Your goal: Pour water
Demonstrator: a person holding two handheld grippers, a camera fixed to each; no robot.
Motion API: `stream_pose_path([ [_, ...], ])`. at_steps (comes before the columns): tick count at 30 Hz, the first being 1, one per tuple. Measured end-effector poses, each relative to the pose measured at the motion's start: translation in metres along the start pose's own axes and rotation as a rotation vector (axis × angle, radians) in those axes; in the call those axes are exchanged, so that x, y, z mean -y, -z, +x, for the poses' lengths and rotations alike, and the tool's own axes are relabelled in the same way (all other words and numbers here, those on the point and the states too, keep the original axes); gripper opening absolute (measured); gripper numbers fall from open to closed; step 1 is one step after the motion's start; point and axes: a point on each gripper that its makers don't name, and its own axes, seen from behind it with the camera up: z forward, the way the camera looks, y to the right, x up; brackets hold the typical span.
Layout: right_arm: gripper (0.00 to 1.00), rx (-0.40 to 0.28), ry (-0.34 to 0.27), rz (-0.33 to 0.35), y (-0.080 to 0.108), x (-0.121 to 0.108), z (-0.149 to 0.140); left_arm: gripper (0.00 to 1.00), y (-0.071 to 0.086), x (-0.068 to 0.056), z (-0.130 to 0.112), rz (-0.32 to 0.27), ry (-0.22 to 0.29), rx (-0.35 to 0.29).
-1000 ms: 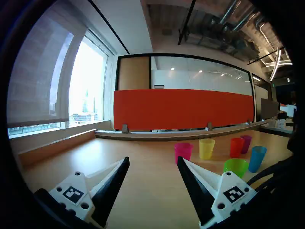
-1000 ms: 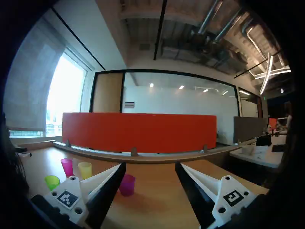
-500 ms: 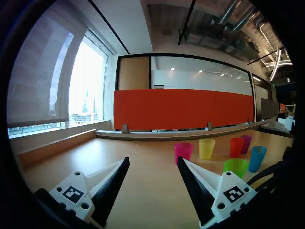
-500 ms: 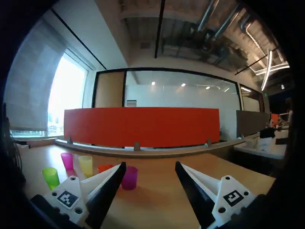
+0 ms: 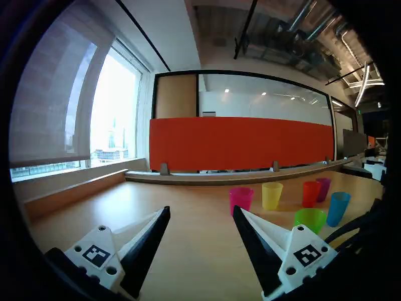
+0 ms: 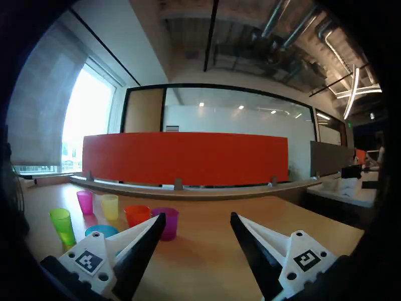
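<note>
Six coloured cups (image 5: 271,195), two grippers (image 5: 200,208) (image 6: 197,214), one wooden table (image 5: 190,200), one orange divider (image 5: 240,143)

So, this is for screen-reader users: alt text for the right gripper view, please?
The right gripper, open and empty, hovers over a wooden table. To its left stand a green cup, pink cup, yellow cup, orange cup, purple cup and blue cup. An orange partition lines the far edge.

- My left gripper view sits low over the pale wooden desk (image 5: 200,251), facing the long orange partition panel (image 5: 240,143); the cluster of coloured plastic cups (image 5: 272,195) lies to its right.
- My right gripper view shares panel, desk and cups, seen left and nearer.
</note>
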Motion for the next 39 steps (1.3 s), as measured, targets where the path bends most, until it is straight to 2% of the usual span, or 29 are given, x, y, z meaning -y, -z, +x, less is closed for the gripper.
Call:
stream_pose_path([
  [18, 1.0, 0.049, -0.017, -0.003, -0.003, 0.0, -0.014, 0.92, 0.0, 0.0, 0.0, 0.0, 0.0, 0.0],
  [39, 1.0, 0.049, -0.018, -0.004, -0.001, -0.002, -0.013, 0.93, 0.0, 0.0, 0.0, 0.0, 0.0, 0.0],
])
